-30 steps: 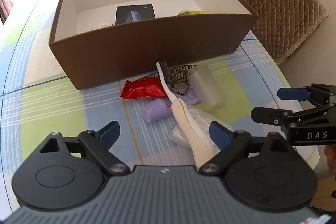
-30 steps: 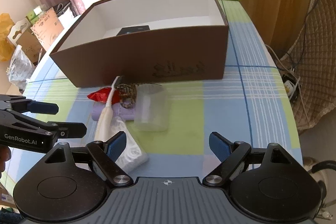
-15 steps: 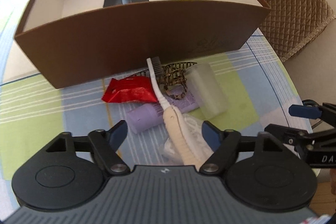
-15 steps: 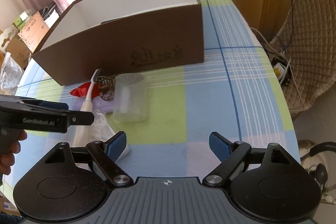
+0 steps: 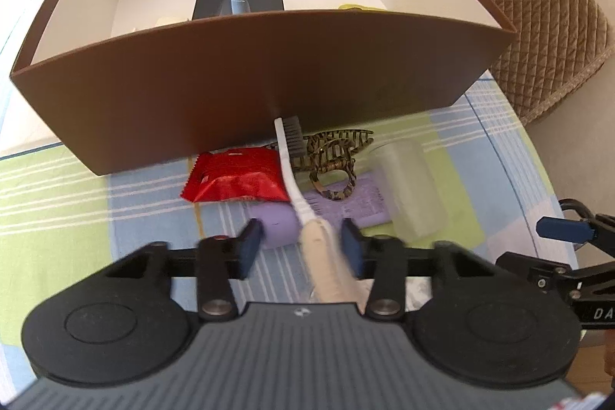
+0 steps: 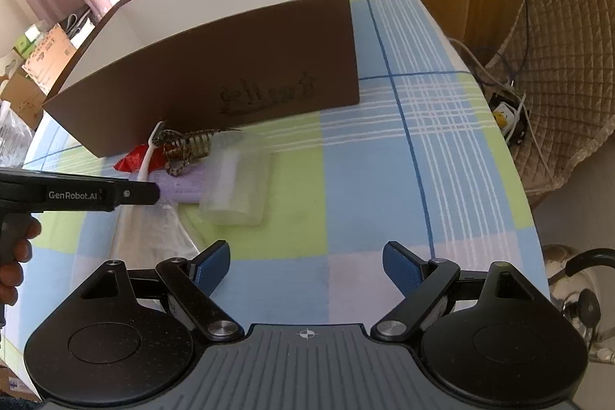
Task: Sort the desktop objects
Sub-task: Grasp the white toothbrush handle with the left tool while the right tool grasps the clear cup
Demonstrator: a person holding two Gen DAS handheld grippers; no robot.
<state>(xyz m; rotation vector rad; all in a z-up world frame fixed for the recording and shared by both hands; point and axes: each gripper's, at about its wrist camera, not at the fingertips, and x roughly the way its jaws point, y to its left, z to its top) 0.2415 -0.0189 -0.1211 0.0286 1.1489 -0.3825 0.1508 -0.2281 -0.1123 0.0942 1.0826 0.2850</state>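
Toothbrush [image 5: 303,202] handle lies between left claw [image 5: 301,248] pads, untouched.

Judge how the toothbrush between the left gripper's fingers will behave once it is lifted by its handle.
The toothbrush looks long, thin and rigid, so it should lift in one piece. Its head lies against the hair claw and may drag it. The left gripper flanks the handle's lower end, so the head may dip.

brown box [image 5: 269,79], red packet [image 5: 234,179], checked tablecloth [image 6: 384,179]
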